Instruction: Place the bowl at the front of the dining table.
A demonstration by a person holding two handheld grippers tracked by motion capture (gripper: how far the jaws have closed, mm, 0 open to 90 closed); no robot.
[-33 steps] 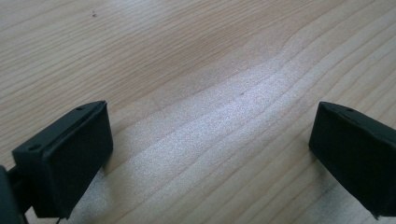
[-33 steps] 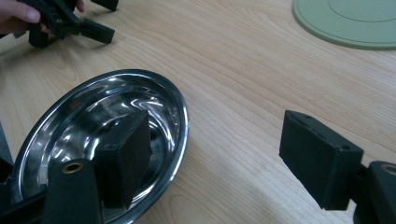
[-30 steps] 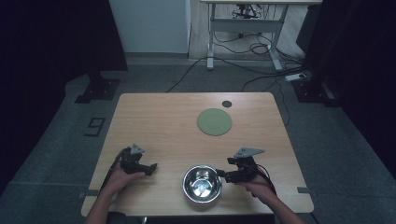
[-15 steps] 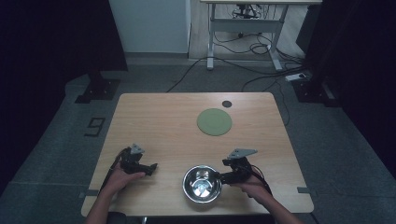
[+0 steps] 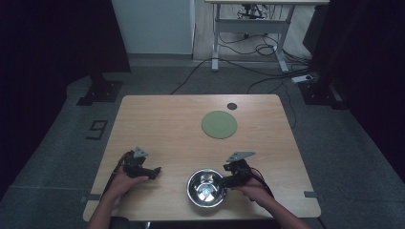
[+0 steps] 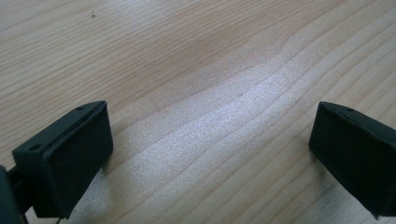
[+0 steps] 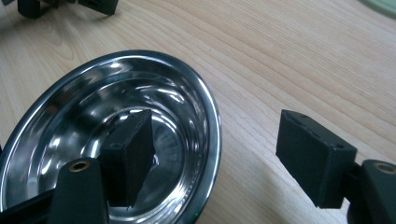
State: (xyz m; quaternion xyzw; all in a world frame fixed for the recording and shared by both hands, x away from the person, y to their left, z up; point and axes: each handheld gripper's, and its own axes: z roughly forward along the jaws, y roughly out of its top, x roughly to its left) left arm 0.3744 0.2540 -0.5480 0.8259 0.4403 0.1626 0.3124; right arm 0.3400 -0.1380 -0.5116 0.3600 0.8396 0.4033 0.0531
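A shiny steel bowl (image 5: 206,187) sits near the table's front edge, right of centre. My right gripper (image 5: 225,181) is at its right rim, held by a hand. In the right gripper view the jaws (image 7: 217,140) straddle the rim (image 7: 212,121): one pad hangs inside the bowl (image 7: 84,116), the other over the wood outside. Neither pad touches the metal, though the jaws have just been closing a little. My left gripper (image 5: 154,171) rests open on the table to the bowl's left. In the left gripper view its jaws (image 6: 210,140) have bare wood between them.
A flat green disc (image 5: 219,124) lies on the wooden table (image 5: 167,119) beyond the bowl, with a small dark round spot (image 5: 231,106) behind it. In the right gripper view, the left gripper (image 7: 70,5) shows at the top left, past the bowl.
The right gripper has slid a little left and down onto the bowl's rim. The left gripper and the bowl have not moved.
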